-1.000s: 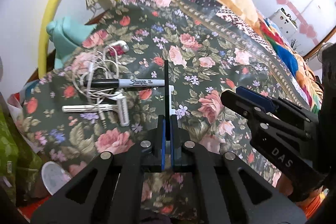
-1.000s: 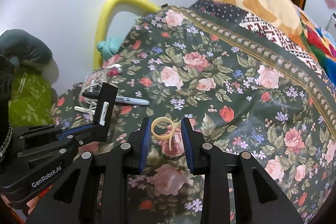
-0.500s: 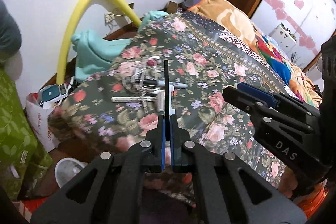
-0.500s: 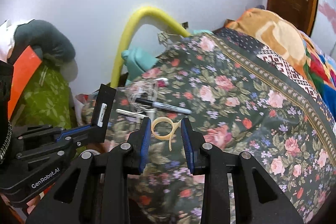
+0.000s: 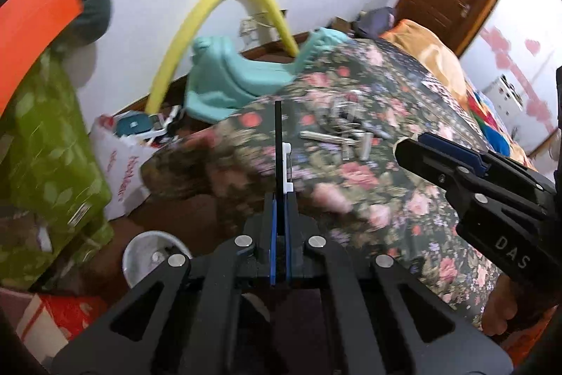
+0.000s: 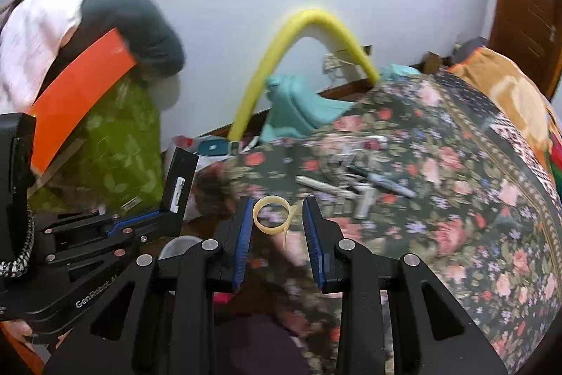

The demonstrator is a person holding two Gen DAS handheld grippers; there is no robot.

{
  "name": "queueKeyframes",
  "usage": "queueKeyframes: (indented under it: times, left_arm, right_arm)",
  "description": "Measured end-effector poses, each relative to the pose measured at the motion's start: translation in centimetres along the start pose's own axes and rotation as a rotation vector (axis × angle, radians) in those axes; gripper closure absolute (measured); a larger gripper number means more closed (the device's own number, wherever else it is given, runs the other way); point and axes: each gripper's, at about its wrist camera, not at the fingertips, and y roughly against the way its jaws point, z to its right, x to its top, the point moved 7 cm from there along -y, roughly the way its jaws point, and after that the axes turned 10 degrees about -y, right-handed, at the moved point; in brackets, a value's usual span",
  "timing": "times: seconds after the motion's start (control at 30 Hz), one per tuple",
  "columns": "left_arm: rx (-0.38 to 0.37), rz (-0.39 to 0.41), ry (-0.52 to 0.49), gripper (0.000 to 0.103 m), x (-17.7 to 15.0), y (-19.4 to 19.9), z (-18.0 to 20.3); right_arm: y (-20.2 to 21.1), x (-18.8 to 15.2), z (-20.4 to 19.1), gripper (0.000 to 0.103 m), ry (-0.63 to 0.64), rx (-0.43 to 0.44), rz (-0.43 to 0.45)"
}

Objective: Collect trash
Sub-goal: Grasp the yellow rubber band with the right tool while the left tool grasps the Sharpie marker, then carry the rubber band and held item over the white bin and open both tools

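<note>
My left gripper (image 5: 279, 199) is shut on a thin black flat piece with a white clip (image 5: 280, 143), which stands up edge-on from its pads. In the right wrist view the same black piece (image 6: 180, 180) shows at the left, slanting up from that gripper. My right gripper (image 6: 277, 211) is shut on a pale yellow rubber band (image 6: 271, 216) stretched between its blue pads. Both grippers hang over the bed's corner, above the floor. A round white bin (image 5: 149, 257) stands on the floor below the left gripper, and its rim (image 6: 177, 243) peeks out beside the right gripper's left finger.
The floral blanket (image 6: 456, 199) carries a black marker (image 6: 383, 181), tangled earphones and small metal pieces (image 5: 351, 143). By the wall are a green leafy bag (image 5: 42, 143), a white shopping bag (image 5: 119, 157), a teal plastic seat (image 5: 228, 79) and a yellow foam arch (image 6: 309, 20).
Both grippers have pulled back from the blanket's middle to the bed's corner, each keeping its item. The floor, the bags and the white bin have come into view.
</note>
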Motion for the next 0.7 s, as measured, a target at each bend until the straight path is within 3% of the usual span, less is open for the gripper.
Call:
queueKeyframes:
  times: [0.3,0.7]
  left_arm:
    - [0.064,-0.011,0.151,0.101,-4.8,1.9,-8.5]
    - [0.126,-0.094,0.258,0.101,-10.2,1.3,-16.5]
  right_arm:
    - [-2.6,-1.6,-8.2,0.076,0.102,0.077,-0.055]
    - [-7.1,-4.5,-16.6,0.076,0.195,0.160,-0.163]
